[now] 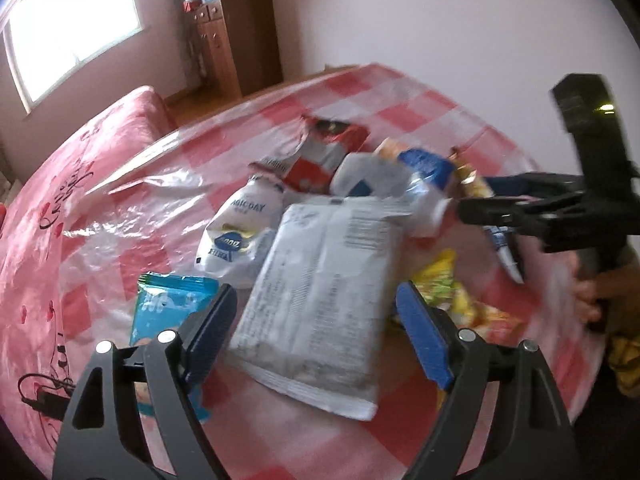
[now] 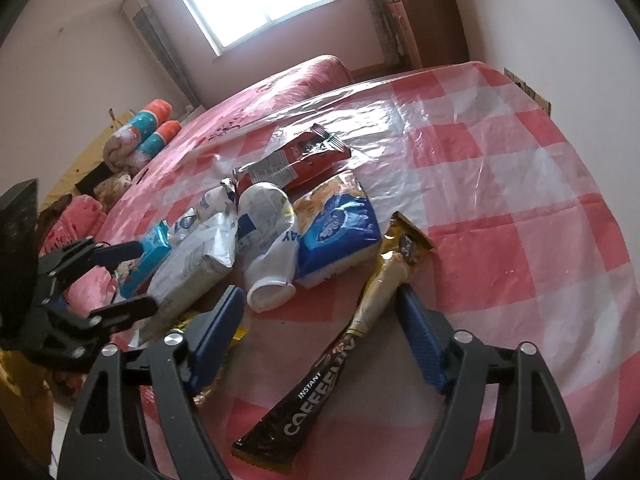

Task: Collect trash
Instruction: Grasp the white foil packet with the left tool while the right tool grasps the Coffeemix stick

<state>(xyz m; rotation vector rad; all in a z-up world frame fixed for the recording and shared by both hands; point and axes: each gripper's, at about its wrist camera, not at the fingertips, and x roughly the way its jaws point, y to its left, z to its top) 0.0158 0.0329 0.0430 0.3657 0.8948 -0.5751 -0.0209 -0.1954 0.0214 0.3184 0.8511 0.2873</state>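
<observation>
- Trash: a loose heap of empty snack wrappers near the middle of the table, on a glossy red-and-white checked plastic cover.
- Grey pouch: flat, matt foil, dense small print on its back, crimped bottom seam; lies nearest the left gripper.
- White bag: puffed, crinkled film with a blue badge, just behind the grey pouch.
- Teal packet: shiny, flat, partly under the left finger.
- Red pouch: creased, at the far side of the heap.
- Blue bag: soft, bulging, white base.
- Coffee sachet: long, narrow, black and gold foil, twisted at mid-length, apart from the heap on its right side.
- Yellow wrapper: crumpled, beside the grey pouch.
- Left gripper: jaws wide, blue pads astride the grey pouch's lower half; no pad visibly presses it.
- Right gripper: jaws wide, straddling the coffee sachet; the right pad sits just beside the twisted neck, contact not clear.
- A hand holds the right gripper's handle.
</observation>
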